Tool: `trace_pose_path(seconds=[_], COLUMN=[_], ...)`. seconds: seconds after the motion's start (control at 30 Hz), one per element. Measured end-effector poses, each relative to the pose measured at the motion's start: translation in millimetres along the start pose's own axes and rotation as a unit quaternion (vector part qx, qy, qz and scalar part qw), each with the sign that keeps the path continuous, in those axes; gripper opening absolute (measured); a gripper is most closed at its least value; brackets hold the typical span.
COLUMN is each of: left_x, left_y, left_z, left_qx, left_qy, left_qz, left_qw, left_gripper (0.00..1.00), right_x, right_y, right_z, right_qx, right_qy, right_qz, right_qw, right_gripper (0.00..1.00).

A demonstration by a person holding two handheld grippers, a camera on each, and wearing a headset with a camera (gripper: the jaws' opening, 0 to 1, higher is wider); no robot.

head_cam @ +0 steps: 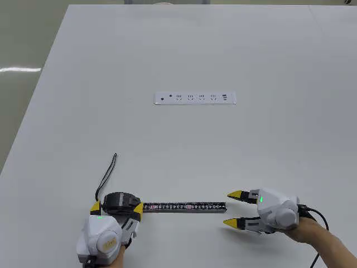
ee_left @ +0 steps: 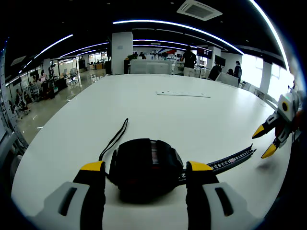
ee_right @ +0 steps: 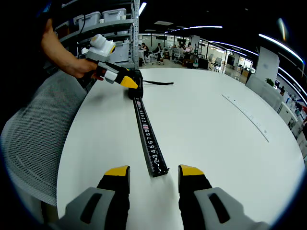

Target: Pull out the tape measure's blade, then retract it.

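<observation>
A broad white desk [head_cam: 195, 56] stands in an open-plan office, with a flat white power strip [head_cam: 195, 98] lying near its middle. Towards the near edge, on the left, the left gripper [head_cam: 116, 207] has its yellow-tipped fingers [ee_left: 93, 166] closed in on either flank of the black tape measure case [head_cam: 120, 202], which rests on the desk. They appear to clamp it. A thin black wrist strap [head_cam: 106, 176] trails from the case towards the far edge. From the case the black blade with white numerals [head_cam: 184, 207] runs rightward, flat on the desk, its long axis parallel to the near edge. Its end hook lies just short of the right gripper [head_cam: 233, 209], whose fingers stand well apart and hold nothing, pointing back along the blade. The blade looks drawn out, so retraction seems next. The right gripper is nearer the hook, the left nearer the case.
</observation>
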State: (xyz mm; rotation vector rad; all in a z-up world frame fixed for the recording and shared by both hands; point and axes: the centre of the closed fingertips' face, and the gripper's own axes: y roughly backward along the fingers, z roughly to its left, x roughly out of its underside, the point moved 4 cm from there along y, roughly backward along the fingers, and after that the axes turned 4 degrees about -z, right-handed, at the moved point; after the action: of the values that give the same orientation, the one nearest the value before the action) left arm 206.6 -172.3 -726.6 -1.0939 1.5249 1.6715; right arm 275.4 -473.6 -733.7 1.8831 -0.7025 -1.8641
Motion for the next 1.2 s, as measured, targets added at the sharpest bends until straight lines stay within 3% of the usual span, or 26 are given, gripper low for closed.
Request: trace_pose_path(seconds=[0.67,0.97,1.2], left_x=[0.8,0.8,1.4], left_y=[-7.3,-7.4,-7.3], left_z=[-1.9,-2.4,-2.2], left_qx=[-0.011,-0.015,-0.014], left_qy=[-0.004,-0.006,-0.008], left_qz=[-0.004,-0.005,-0.006], left_qw=[0.9999,0.9999,0.9999], left_gripper=[0.63,0.63,0.63], right_x=[12.8,14.1,17.9], right_y=[-16.7,-20.1,-21.1], right_z=[-10.7,-11.5,-11.5], right_qx=[-0.044,-0.055,-0.053], right_qy=[0.005,0.011,0.009], right_qz=[0.004,0.006,0.009], right_qw=[0.9990,0.9984,0.9985], right_gripper=[0.25,0.15,0.15])
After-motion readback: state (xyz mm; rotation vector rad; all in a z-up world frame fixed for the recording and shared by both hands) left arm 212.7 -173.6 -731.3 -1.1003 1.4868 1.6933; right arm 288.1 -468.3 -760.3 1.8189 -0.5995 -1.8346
